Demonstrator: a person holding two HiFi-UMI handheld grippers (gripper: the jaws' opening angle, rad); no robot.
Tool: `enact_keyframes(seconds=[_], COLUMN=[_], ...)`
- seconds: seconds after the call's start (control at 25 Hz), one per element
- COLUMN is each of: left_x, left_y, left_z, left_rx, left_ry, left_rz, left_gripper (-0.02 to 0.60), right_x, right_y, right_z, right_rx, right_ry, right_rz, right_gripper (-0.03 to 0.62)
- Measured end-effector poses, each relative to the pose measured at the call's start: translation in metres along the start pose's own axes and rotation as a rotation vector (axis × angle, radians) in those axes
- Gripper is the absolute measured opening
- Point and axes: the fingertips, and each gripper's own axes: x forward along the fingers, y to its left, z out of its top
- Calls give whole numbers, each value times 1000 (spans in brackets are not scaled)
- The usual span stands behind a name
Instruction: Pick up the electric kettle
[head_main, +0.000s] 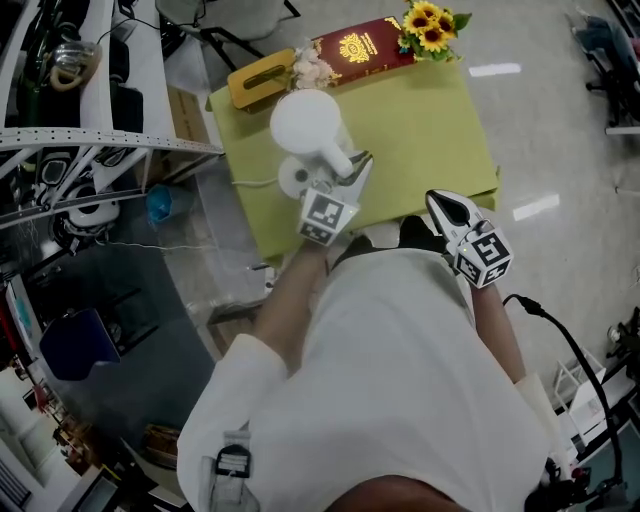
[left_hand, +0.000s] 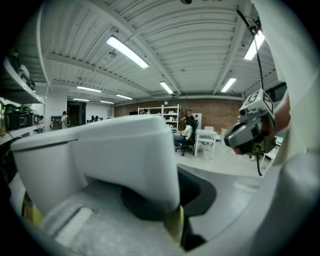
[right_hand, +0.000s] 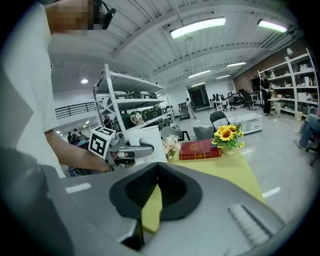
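Head view: left tongs forward, seemingly tight on kettle handle.

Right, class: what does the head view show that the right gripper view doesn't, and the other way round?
Only the head view shows a round white base on the yellow table, a yellow box, and the marker cube on the right gripper. Only the right gripper view shows a metal shelf rack and an empty chair beyond the table. Both views show the white kettle held by its handle in the left gripper, as well as the red book and the sunflowers.
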Motion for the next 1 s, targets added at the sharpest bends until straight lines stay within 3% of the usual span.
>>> enact_keyframes(seconds=[0.52,1.0], left_x=[115,191], left_y=[-10,4], left_z=[29,18], left_rx=[-25,-45], left_ry=[2,29], left_rz=[20,49], left_gripper=[29,31], right_x=[-32,-46], right_y=[-98,-174], right_z=[5,4], right_rx=[-18,-24], right_ry=[61,109], right_rz=[68,95], right_gripper=[5,3])
